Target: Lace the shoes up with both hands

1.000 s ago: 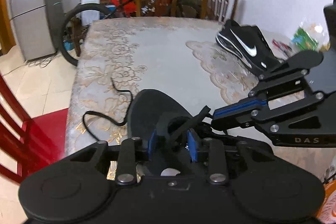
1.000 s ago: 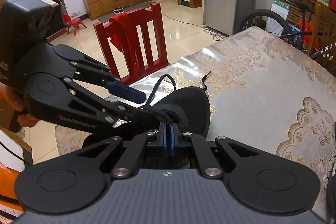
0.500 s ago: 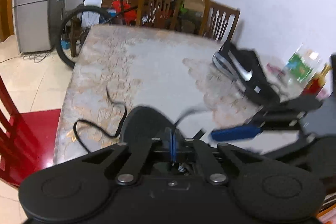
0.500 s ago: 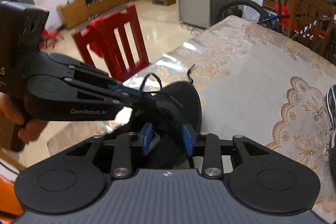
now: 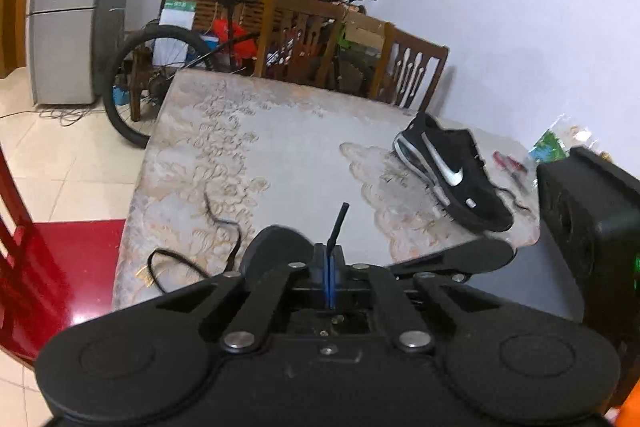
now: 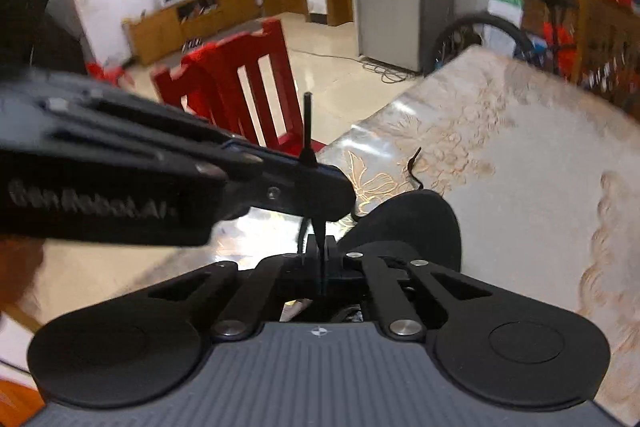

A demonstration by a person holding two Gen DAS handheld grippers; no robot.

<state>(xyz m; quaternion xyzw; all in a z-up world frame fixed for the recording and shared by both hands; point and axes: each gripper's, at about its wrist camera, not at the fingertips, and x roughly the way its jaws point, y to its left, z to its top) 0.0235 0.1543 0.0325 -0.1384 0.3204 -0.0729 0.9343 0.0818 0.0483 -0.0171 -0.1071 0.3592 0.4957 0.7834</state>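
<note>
Left hand-held gripper [image 5: 330,269] is closed, pinching the black lace tip [image 5: 338,223], which sticks up above its fingers. Right hand-held gripper [image 6: 321,255] is also clamped tight on the same lace just below the left one. Black shoe [image 6: 416,223] sits near the desk [image 5: 280,147] edge right under both grippers, loose lace end [image 5: 216,223] trailing on the cloth. Second black shoe [image 5: 452,171] lies well apart, far right.

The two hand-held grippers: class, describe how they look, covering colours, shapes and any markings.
Both are matte black, with linkage bars on silver pivot bolts and two round discs at the base. The left hand-held gripper has blue finger pads and grey lettering on its side. The right hand-held gripper has a ribbed grey body bearing a small compass-like mark.
</note>
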